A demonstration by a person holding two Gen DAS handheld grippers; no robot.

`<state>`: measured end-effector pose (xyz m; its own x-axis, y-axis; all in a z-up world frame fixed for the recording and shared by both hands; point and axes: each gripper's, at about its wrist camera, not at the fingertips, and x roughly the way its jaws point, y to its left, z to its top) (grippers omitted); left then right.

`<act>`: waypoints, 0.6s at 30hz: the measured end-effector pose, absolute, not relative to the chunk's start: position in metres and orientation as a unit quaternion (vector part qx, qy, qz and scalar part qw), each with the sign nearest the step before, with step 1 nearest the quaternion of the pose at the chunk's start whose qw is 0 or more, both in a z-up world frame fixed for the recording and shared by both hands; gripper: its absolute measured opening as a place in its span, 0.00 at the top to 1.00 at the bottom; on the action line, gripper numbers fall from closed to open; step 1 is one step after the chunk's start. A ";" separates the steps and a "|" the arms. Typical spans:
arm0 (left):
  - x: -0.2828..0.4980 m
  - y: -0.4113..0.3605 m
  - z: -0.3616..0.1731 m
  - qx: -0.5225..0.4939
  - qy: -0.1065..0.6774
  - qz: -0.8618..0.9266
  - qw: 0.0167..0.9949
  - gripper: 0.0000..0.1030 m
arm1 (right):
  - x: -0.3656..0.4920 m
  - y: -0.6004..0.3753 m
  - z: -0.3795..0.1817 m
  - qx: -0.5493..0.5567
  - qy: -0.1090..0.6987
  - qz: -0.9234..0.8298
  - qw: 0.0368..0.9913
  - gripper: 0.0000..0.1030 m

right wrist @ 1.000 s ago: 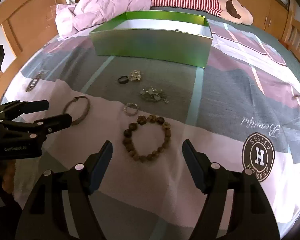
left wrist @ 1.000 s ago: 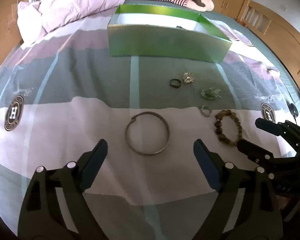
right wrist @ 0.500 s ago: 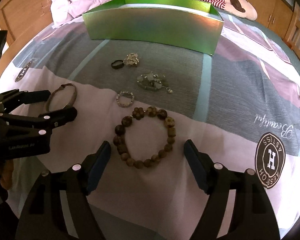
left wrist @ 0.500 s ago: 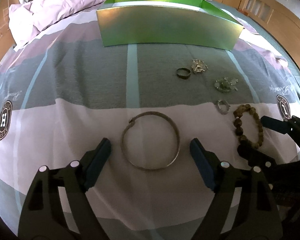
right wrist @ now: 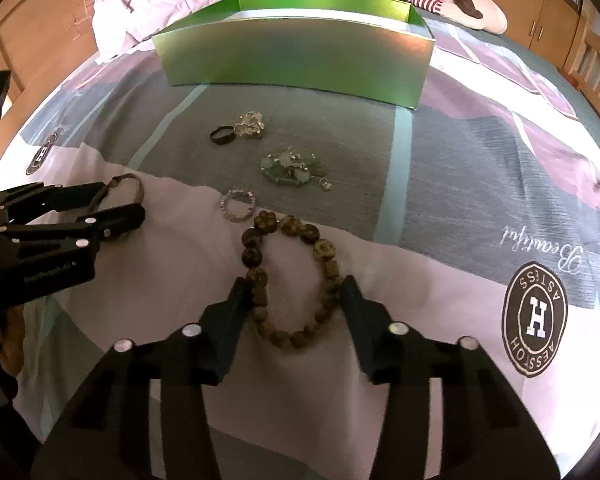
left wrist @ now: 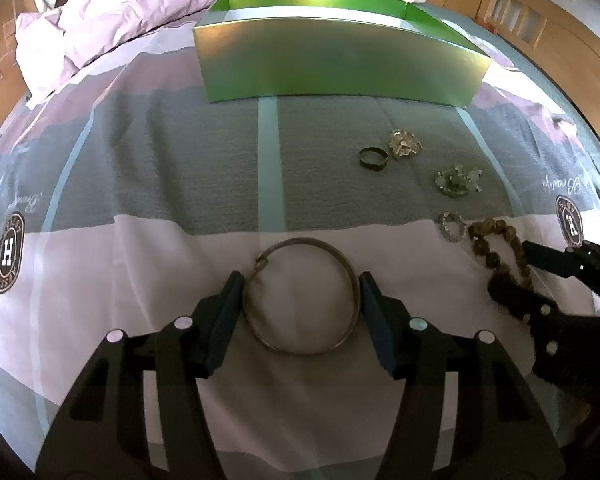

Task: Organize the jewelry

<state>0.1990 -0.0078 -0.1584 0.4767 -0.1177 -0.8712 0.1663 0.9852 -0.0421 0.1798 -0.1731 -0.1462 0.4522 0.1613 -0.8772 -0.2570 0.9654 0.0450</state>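
Left tool (left wrist: 300, 300) straddles metal bangle (left wrist: 300, 296) flat on bed (left wrist: 140, 280); jaws at both sides of ring, touching or nearly, grip not yet sure; right tool (right wrist: 294, 300) same way around bead bracelet (right wrist: 292, 280), jaws beside beads, half closed; green box (right wrist: 300, 60) stands further back, open top; small rings and brooches between, untouched; advice: squeeze slowly, keep tips low on fabric so bangle does not pop out; beads soft, will fold when pinched; lift straight up.
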 end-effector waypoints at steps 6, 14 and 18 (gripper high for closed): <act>0.195 -0.011 -0.155 0.036 0.493 -0.076 0.866 0.44 | 0.178 -0.171 -0.142 -0.047 0.505 0.139 0.851 0.84; 0.191 -0.011 -0.139 0.038 0.473 -0.075 0.877 0.44 | 0.176 -0.174 -0.127 -0.034 0.487 0.142 0.861 0.93; 0.191 -0.011 -0.130 0.034 0.466 -0.078 0.881 0.44 | 0.175 -0.175 -0.122 -0.030 0.481 0.142 0.865 0.93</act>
